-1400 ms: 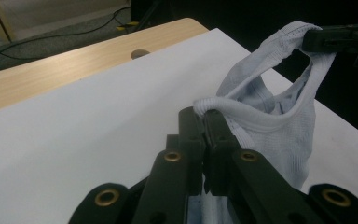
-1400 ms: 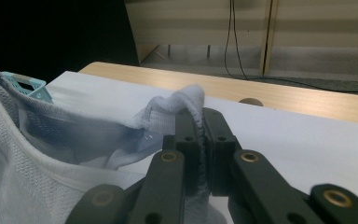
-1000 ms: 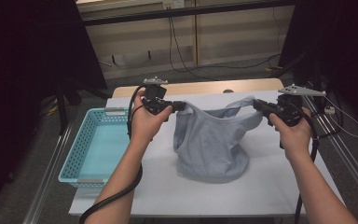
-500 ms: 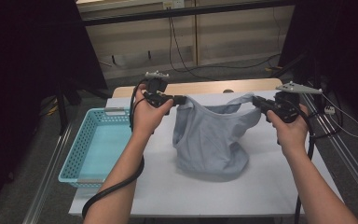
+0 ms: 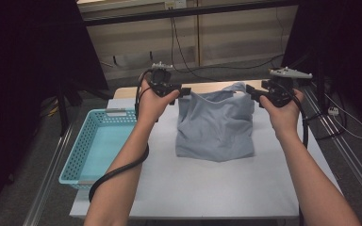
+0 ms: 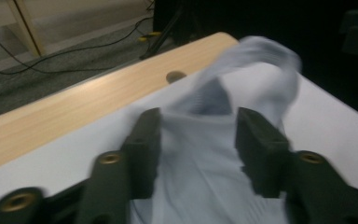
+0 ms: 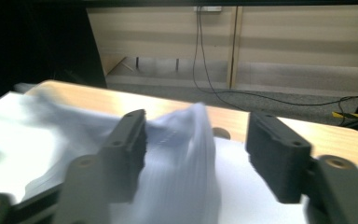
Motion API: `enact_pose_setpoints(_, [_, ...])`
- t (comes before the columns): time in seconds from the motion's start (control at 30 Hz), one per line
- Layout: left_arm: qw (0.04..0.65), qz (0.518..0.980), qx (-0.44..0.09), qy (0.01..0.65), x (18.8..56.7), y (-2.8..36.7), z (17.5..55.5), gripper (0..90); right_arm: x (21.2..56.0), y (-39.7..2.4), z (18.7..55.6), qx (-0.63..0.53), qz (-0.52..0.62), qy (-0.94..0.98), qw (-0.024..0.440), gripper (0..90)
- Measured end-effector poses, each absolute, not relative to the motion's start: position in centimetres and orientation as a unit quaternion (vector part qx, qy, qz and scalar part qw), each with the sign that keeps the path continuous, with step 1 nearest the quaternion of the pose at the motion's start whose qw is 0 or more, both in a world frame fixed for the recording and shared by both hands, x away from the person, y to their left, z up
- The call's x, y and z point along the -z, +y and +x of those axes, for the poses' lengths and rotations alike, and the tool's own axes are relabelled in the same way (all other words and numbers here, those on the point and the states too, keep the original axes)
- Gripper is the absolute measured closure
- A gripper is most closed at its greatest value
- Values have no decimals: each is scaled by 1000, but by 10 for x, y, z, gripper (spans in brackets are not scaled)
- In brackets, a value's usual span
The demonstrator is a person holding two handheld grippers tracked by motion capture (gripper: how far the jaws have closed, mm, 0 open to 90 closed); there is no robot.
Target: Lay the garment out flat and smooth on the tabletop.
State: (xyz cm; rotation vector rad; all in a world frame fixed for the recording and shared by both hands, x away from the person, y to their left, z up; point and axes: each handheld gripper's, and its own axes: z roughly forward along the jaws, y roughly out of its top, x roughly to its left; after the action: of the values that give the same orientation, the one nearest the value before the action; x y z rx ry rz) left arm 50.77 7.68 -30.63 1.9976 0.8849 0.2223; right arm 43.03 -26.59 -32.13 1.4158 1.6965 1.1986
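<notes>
Cloth (image 5: pixel 217 125) grey, slumped mid-tabletop (image 5: pixel 193 183), top edge sagging between my two hands. Blue basket (image 5: pixel 99 146) at tabletop's left edge, apart from cloth; nothing blocking. Left hand-held gripper (image 5: pixel 185 91): jaws just opened, now apart, cloth (image 6: pixel 214 154) loose between them, pads off it. Right hand-held gripper (image 5: pixel 250 89): jaws just opened too, standing wide, cloth (image 7: pixel 182 158) in gap, not pinched.
</notes>
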Motion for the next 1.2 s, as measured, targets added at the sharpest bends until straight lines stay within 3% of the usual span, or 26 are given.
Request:
enact_pose_setpoints(0.17, [448,812,-84,364,329,82,489,272,336,-266,411,-454,530,656,286,274])
enact_pose_setpoints(0.5, [431,829,-62,350,364,88,452,228,376,-261,374,-446,517,685,254,218])
enact_pose_setpoints(1.2, [431,827,-53,356,421,96,419,191,442,-265,338,-435,525,700,211,157])
